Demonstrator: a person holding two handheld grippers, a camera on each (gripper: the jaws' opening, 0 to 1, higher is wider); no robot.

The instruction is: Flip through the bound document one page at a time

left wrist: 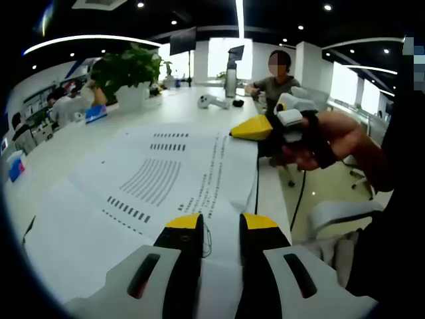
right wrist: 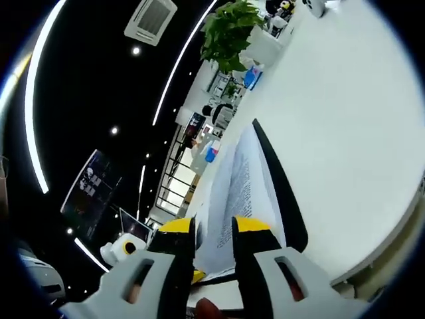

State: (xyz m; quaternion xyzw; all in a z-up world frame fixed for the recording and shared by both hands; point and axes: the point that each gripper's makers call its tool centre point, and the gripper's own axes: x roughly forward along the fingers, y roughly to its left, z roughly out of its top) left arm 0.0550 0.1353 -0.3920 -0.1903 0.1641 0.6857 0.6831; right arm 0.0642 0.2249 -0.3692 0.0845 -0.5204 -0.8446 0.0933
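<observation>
Bound document, white printed pages with a black binding strip: in the left gripper view it lies open and flat on the long white table, pages spreading toward the table's near edge. Left gripper, yellow-tipped black jaws on a grey-white body: jaws stand slightly apart over the near edge of the page, with a narrow gap between them; whether they pinch the paper cannot be told. Right gripper, same make, held in a person's hand: its yellow tip sits at the far right corner of the open page. Green potted plant in a white pot and grey bottle: both stand farther back on the table. Seated person: at the far end.

In the right gripper view the bound document rises edge-on, a sheet of printed text lifted beside the black strip. Right gripper: jaws nearly together with the lower edge of the lifted page between them. White table: bare surface beside the document; potted plant at its far end.
</observation>
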